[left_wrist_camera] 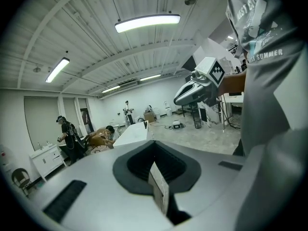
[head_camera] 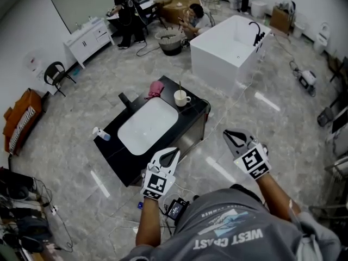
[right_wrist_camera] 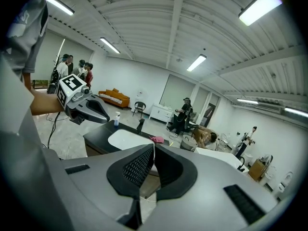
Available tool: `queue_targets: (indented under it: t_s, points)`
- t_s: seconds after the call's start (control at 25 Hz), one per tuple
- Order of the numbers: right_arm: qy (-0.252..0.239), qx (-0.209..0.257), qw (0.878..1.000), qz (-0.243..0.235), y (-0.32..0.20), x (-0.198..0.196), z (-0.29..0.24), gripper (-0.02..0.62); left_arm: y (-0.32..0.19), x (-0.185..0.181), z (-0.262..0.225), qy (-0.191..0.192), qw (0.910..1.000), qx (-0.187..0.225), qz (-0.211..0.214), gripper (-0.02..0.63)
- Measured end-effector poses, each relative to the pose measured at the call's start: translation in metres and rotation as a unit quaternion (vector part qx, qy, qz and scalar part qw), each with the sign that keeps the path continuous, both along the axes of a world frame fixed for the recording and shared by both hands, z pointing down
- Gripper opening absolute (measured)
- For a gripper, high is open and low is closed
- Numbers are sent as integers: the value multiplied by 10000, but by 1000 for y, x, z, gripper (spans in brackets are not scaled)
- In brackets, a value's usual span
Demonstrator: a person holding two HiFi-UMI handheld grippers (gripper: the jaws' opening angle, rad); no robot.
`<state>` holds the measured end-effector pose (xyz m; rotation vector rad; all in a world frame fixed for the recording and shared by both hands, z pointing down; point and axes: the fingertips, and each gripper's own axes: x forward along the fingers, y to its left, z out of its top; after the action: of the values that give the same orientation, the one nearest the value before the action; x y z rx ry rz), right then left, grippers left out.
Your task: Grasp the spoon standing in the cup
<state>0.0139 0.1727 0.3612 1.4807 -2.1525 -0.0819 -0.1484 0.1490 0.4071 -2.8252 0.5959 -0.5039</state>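
A white cup with a thin spoon standing upright in it sits at the far right corner of a black vanity beside the white basin. Both grippers hang in the air short of the vanity's near side, well away from the cup. My left gripper has its jaws together with nothing held, and they also meet in the left gripper view. My right gripper is shut and empty too. In the gripper views I cannot make out the cup.
On the vanity lie a pink cloth, a black faucet and a small bottle. A white bathtub stands beyond it. People work at the back; an orange sofa and a chair stand on the left.
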Motion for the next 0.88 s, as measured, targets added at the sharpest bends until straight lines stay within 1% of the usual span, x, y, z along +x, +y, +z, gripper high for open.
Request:
queue_targets:
  t_s: [0.12,0.24,0.36,0.52,0.68,0.88]
  points:
    - [39,-52,10000,-41,-6,-9,3,34,-6,-7,7,-4,10000,-58,-23,2]
    - [90,-108,9999,-80,-9,-10,5,34,-8,-9,9,80,9998,-158,-73,2]
    - [27,-146,9998,-97,-19,-7,8,34,-13,-6,14,0,9997,-201,-101,2]
    - [-54,-201,9994,-270,-33,-4,15,34,-23,-2,18,-73,9994,-261,-222,2]
    - [-131,-202,9990,-365,-53,14,16,34,-38,10,14,-136,9988,-256,-388,2]
    - [-236,-168,9984,-481,-89,44,17,34,-62,36,13,-224,9980,-248,-542,2]
